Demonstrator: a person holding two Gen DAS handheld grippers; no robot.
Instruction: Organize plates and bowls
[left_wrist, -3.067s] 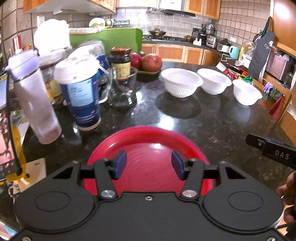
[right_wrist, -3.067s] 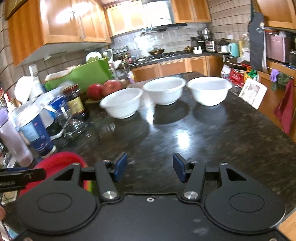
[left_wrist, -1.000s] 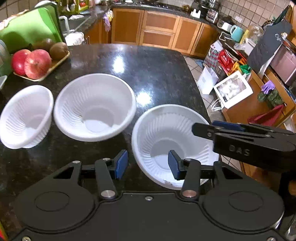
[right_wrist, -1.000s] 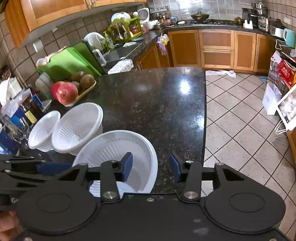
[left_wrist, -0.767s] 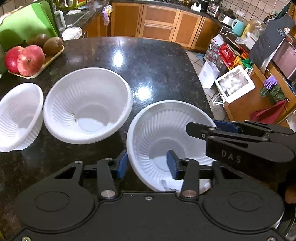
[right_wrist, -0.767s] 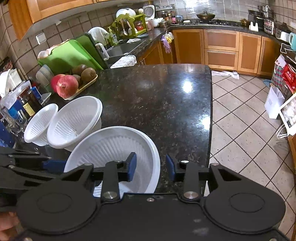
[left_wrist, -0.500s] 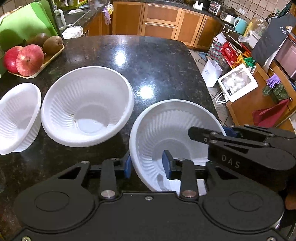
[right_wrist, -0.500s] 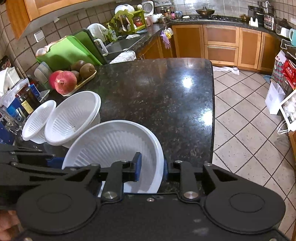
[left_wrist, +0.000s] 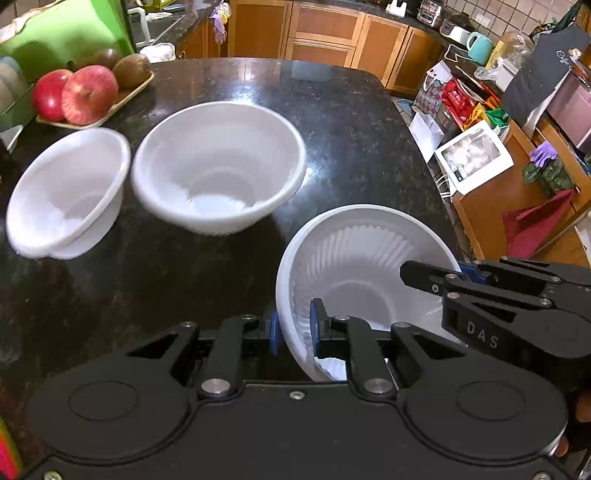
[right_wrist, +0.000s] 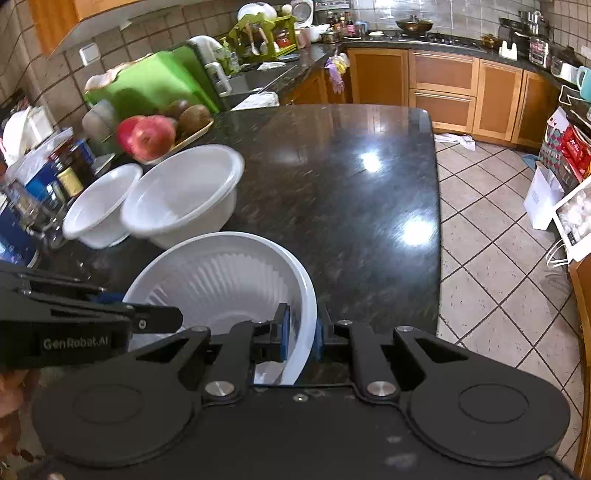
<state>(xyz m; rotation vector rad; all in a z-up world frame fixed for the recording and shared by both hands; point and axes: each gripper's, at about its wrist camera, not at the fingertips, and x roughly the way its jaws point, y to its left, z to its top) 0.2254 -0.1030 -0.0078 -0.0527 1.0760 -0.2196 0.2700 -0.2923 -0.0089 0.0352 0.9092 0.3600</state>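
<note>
With the left gripper (left_wrist: 291, 328) and right gripper (right_wrist: 300, 334) both pinched on opposite rims of the nearest bowl (left_wrist: 364, 266), both grips are kept firm. It is lifted level and lowered squarely into the middle bowl (left_wrist: 218, 166).

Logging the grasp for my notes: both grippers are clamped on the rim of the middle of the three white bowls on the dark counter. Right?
Not quite. The left gripper and right gripper are both shut on a rim, but it belongs to the nearest bowl, beside the counter edge, not the middle bowl. Both wrist views show it.
</note>
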